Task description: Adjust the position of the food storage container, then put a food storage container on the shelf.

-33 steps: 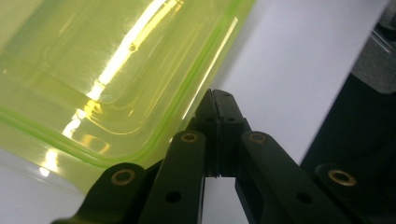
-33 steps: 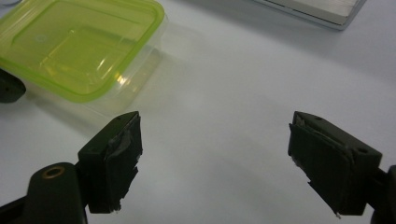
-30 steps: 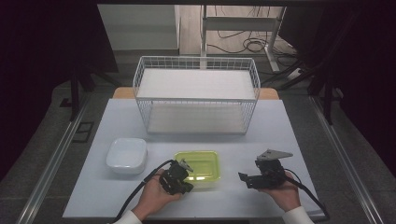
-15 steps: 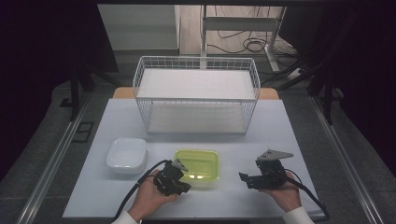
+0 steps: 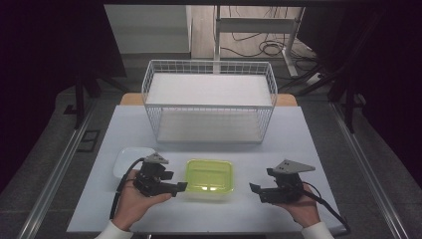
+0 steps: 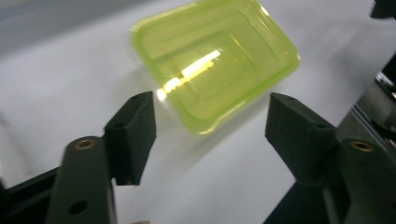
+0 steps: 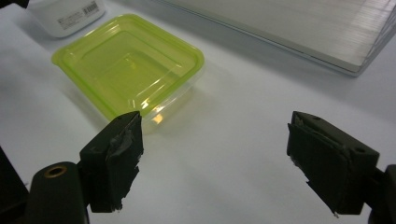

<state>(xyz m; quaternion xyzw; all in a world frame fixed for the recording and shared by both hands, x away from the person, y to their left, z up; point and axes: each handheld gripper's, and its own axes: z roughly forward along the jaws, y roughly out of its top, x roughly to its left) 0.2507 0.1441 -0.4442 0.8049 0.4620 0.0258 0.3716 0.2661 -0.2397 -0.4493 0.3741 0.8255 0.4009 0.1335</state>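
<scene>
The table (image 5: pixel 298 139) was the largest item, a pale surface bearing everything else. At its far side stood a white wire basket (image 5: pixel 209 102), open at the top, with nothing visible inside but its white floor; in my judgement it was set there as the receiving bin, within forward reach of both hands.

Nearer the person, at the centre, lay the green-lidded container (image 5: pixel 209 178), flat on the table and free of both tools. Its yellow-green lid appeared seated on a clear base. To its left, apart from it, sat a white container (image 5: pixel 130 160), partly hidden behind the left hand.

The left gripper (image 5: pixel 180 186) was held just beside the green-lidded container's left edge, pointing towards it. Its jaws had just been opening and stood wide, with nothing between them; the left gripper view showed the container (image 6: pixel 215 60) beyond the fingertips (image 6: pixel 133 126), not within them. This reads as a release.

The right gripper (image 5: pixel 255 188) rested low on the other side, near the container but clearly apart from it. Its jaws were spread wide and empty, the container (image 7: pixel 128 63) lying ahead and to the left of its fingertips (image 7: pixel 119 154). Its placement suggests a hand kept ready, not engaged.
</scene>
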